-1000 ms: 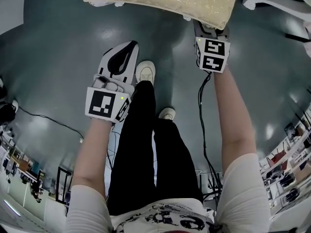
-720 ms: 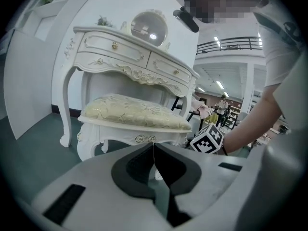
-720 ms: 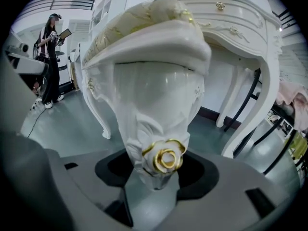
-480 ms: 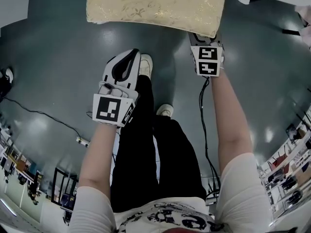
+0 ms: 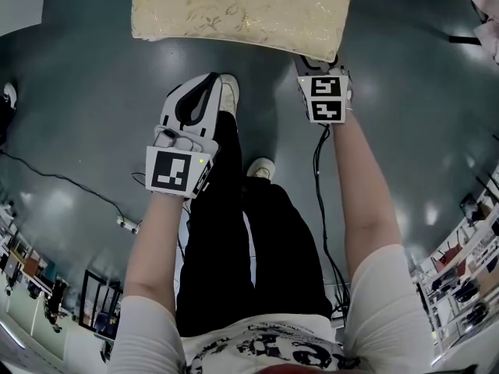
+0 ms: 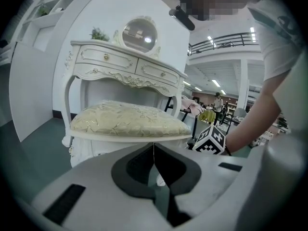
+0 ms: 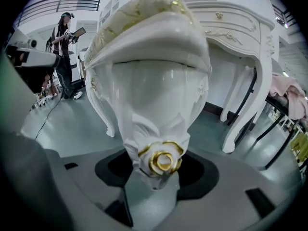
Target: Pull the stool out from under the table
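While the right gripper (image 5: 318, 67) pinches the stool (image 5: 242, 10) at its near right corner, the left gripper (image 5: 209, 84) hangs free over the floor (image 5: 93, 92) with its jaws pressed together on nothing. The right gripper view shows what is held: the top of a carved white leg (image 7: 144, 105), with a gold rose (image 7: 161, 160) sitting right between the two dark pads. From the left gripper view the stool stands in front of the dressing table (image 6: 125, 66), its cushion on the near side of the drawers, so it looks largely clear of the table already, though I cannot tell whether its far legs are fully out.

The pull is one-sided, and that is the thing to mind. A grip on one corner tends to swing the stool round rather than bring it straight, so the draw should go slowly and level toward the person, low on the leg, without lifting. The carved rose is a bumpy, glossy place to clamp, and the pads may slip off it if the tug is sharp. The left gripper could steady the near left corner if the stool starts to turn. The person's shoe (image 5: 228, 92) and a cable (image 5: 320, 178) lie near the path, so the feet need to step back first.
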### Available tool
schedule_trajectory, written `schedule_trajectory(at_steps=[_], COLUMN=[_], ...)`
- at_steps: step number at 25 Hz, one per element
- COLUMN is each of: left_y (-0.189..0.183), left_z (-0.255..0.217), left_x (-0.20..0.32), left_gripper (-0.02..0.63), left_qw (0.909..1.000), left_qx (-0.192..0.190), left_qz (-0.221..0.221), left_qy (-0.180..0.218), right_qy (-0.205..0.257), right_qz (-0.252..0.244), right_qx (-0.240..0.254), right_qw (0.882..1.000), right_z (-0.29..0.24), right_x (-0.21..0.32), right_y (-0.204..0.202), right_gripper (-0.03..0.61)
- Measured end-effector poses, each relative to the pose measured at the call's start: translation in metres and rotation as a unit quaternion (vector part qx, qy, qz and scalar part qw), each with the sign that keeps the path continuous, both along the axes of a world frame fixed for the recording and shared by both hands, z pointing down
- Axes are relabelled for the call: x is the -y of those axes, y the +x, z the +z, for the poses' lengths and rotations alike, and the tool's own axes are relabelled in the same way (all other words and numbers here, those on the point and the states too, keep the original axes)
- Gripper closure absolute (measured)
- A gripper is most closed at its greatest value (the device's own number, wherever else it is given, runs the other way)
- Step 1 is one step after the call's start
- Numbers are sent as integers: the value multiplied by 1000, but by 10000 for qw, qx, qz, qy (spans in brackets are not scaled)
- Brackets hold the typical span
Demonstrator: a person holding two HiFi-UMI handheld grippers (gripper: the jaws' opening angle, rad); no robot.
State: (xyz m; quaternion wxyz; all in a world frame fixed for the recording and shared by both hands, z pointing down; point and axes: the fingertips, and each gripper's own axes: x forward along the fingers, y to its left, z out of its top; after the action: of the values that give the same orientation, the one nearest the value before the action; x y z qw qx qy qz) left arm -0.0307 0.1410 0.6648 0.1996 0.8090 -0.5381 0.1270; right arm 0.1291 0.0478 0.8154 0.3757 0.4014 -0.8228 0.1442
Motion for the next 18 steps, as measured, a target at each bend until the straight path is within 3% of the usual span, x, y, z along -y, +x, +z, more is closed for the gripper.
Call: schedule_trajectory(at_steps=[5,9,18], left_y=[-1,2,3], left_z=[-7,-13,-52], left_x=[-3,-13,-16], left_gripper=[592,592,592], left_qw=[9999,9999,9999], left_qx=[60,46,-101], left_qz=[-3,15,81], left_qy=[115,106,27], right_qy=[-101,-390,-960], right_qz=[36,90,815], right_qx=[-2,-295,-321], right_qw=[9999,9988,9915], right_z=[2,4,-39], right_x=[-1,-4,-32], right_y=[2,3,29], right_gripper=[318,318,305])
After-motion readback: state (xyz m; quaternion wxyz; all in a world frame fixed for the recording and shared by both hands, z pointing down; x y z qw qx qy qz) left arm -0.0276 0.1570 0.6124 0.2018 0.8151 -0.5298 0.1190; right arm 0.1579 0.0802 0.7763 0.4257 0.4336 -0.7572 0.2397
